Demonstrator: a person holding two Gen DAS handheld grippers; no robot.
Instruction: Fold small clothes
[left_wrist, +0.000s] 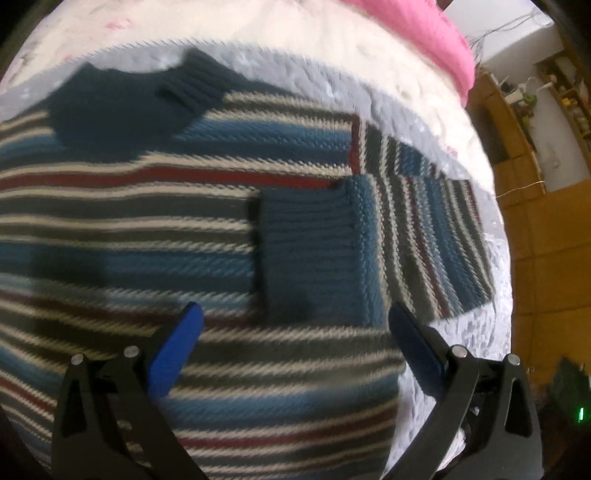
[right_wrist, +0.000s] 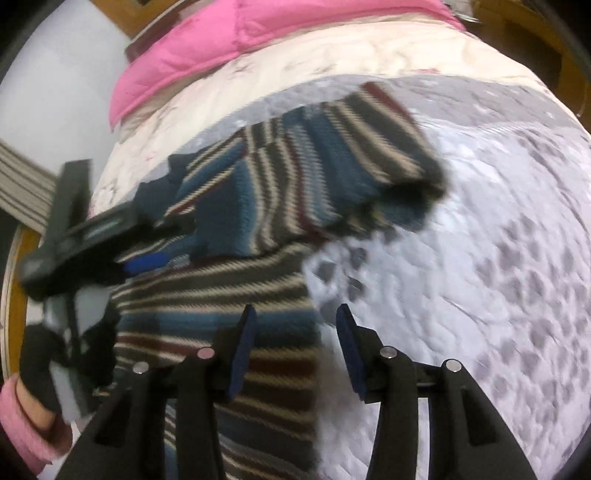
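Striped sweater (left_wrist: 147, 229) fills frame centre; left gripper (left_wrist: 295, 325) nearer its folded sleeve (left_wrist: 314, 251); both jaws open, empty.

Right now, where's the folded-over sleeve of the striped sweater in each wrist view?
Left wrist: sleeve at centre-right, its ribbed cuff lying on the sweater body, above the open left gripper.
Right wrist: sleeve at upper centre, raised and blurred, far beyond the open right gripper.
Shared landmark: pink quilt along the top of both views.
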